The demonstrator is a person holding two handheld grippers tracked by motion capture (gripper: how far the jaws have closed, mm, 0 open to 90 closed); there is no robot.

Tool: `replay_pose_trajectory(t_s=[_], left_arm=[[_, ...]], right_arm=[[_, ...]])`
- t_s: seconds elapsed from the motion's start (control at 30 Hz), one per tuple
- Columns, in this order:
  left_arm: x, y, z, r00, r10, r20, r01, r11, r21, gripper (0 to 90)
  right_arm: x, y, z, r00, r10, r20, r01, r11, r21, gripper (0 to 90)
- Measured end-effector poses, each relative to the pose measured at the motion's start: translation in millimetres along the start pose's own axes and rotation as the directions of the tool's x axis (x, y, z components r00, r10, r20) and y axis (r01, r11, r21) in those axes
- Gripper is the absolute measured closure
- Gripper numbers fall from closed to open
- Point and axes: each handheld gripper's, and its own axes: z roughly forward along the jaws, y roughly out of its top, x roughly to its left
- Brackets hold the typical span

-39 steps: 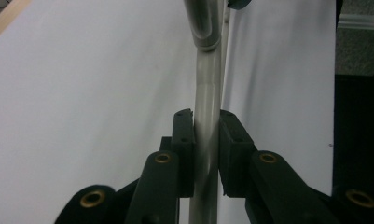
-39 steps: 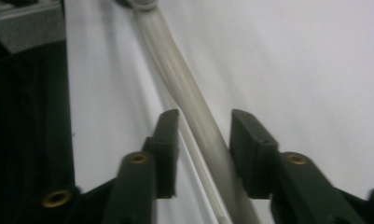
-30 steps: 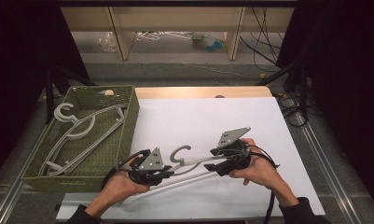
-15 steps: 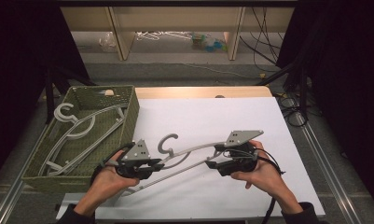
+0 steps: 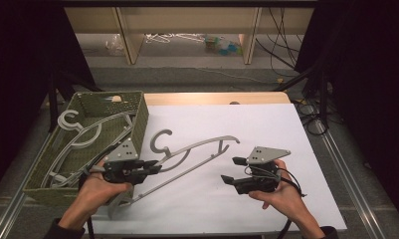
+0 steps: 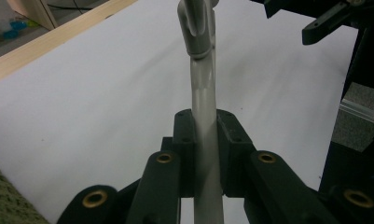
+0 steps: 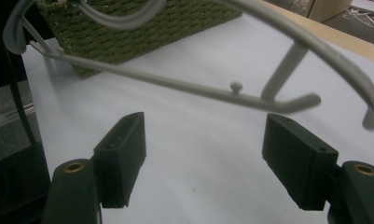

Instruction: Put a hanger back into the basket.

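Left gripper [image 5: 154, 167] jaws clamped on grey hanger [image 5: 197, 149], right gripper [image 5: 232, 170] jaws spread wide, empty

Left tongs [image 5: 154, 167] are clamped tight near the left edge; right tongs [image 5: 231, 170] gape wide.

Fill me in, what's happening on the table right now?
A person works two handheld grippers over a white table. The left gripper is clamped on a grey plastic clothes hanger, holding it near the green woven basket, which has more grey hangers in it. The right gripper is open and apart from the hanger; in the right gripper view the hanger's far end sits just beyond its jaws.
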Motion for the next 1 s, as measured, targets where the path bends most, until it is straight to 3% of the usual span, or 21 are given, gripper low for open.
replay_pose_trajectory(t_s=[0.33, 0.53, 0.57, 0.6, 0.63, 0.67, 0.73, 0.93, 1.0], left_arm=[[11.8, 9.6, -26.8, 0.9992, -0.04, 0.008, 0.041, 0.9987, -0.03, 79.0], [24.6, 12.9, -47.2, 0.9976, -0.064, -0.026, 0.063, 0.9972, -0.041, 79.0], [26.6, 12.3, -48.1, 0.9972, -0.067, -0.032, 0.065, 0.9953, -0.072, 79.0], [29.4, 13.3, -53.4, 0.9958, -0.085, -0.033, 0.084, 0.9954, -0.046, 79.0], [32.6, 13.4, -56.4, 0.9955, -0.088, -0.035, 0.086, 0.9949, -0.053, 79.0], [35.0, 12.9, -58.0, 0.994, -0.104, -0.034, 0.101, 0.9912, -0.085, 79.0], [38.4, 14.5, -65.7, 0.9921, -0.118, -0.041, 0.115, 0.9909, -0.07, 79.0], [45.0, 19.9, -82.3, 0.9884, -0.151, -0.014, 0.149, 0.9838, -0.099, 79.0], [47.3, 22.0, -88.5, 0.9874, -0.154, -0.036, 0.15, 0.9838, -0.099, 79.0]], right_arm=[[-0.1, -16.6, -1.2, 1.0, 0.001, -0.01, -0.001, 1.0, 0.011, 30.6], [-0.3, -20.0, -2.4, 0.9999, 0.007, -0.009, -0.006, 1.0, 0.012, 30.6], [-0.5, -21.1, -2.5, 0.9999, 0.011, -0.012, -0.011, 1.0, 0.013, 30.6], [-0.9, -21.7, -2.5, 0.9999, 0.013, -0.011, -0.013, 1.0, 0.012, 30.6], [-1.6, -22.5, -2.6, 0.9999, 0.008, -0.007, -0.008, 1.0, 0.011, 30.6], [-1.7, -23.1, -3.1, 0.9999, 0.012, -0.005, -0.012, 1.0, 0.012, 30.4], [-1.9, -24.0, -4.1, 0.9998, 0.018, -0.004, -0.018, 1.0, 0.008, 30.1], [-2.8, -26.3, -6.3, 0.9998, 0.019, -0.001, -0.019, 1.0, 0.008, 30.0], [-3.0, -27.1, -6.7, 0.9998, 0.02, -0.001, -0.02, 1.0, 0.011, 30.0]])
